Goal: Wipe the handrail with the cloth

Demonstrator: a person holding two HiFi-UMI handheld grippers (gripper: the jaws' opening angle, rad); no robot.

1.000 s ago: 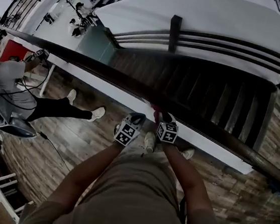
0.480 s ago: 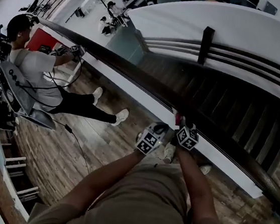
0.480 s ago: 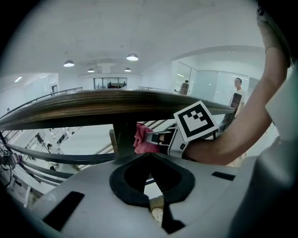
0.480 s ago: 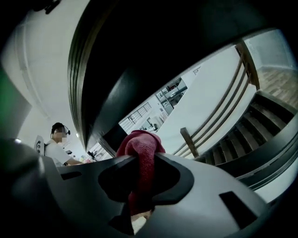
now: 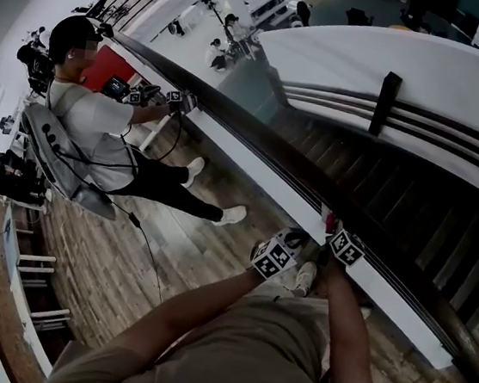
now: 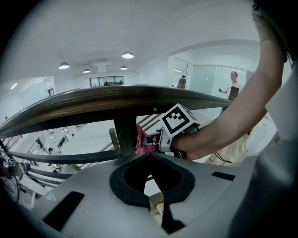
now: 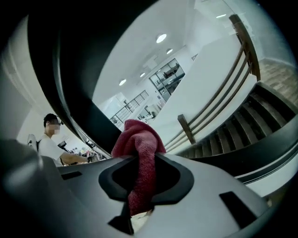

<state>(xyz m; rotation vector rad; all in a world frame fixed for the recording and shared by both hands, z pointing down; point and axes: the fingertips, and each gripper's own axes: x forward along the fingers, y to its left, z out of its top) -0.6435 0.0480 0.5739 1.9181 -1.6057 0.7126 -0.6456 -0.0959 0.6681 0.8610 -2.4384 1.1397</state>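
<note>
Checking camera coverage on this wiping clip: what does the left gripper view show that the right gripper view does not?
Only the left gripper view: the left gripper, jaws together on nothing, and the right gripper seen from outside with its marker cube and the forearm behind it.
Only the right gripper view: the right gripper's jaws clamped on the red cloth, the stair steps, and a person in a white shirt.
Both: the dark handrail and the red cloth.

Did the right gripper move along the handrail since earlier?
Cannot tell: the head view itself swung; the right gripper with its cloth stays at the handrail, opposite the post.
</note>
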